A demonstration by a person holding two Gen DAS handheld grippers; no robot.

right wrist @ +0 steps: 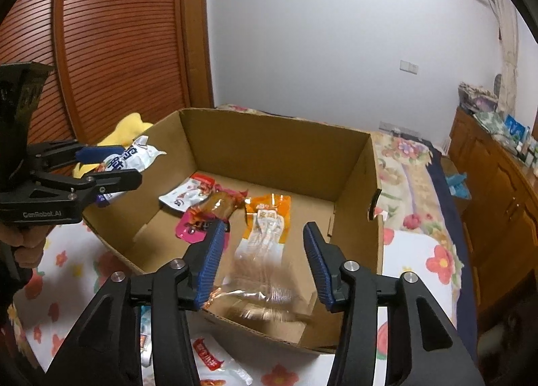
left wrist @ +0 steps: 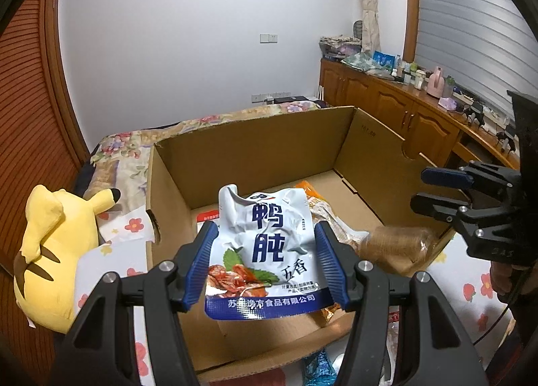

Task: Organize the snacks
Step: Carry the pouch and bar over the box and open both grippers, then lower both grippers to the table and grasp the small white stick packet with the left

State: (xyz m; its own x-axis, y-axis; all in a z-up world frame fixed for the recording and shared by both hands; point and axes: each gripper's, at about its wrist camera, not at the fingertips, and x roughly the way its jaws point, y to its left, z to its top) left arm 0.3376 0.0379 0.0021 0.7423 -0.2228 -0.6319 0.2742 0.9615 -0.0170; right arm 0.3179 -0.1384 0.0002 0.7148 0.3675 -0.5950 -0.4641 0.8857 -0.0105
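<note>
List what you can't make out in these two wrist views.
- Clear snack packet between the right gripper fingers: motion-blurred, contents unreadable.
- Snacks on the cardboard box floor, left view: covered by the white duck gizzard pouch.
- Red-and-white packet: cut off by the bottom edge.

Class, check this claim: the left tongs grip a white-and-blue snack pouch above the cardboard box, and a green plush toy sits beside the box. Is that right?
Not quite. The plush toy is yellow, not green, as the left wrist view shows. The rest holds: the left tongs grip the white-and-blue snack pouch above the cardboard box.
</note>
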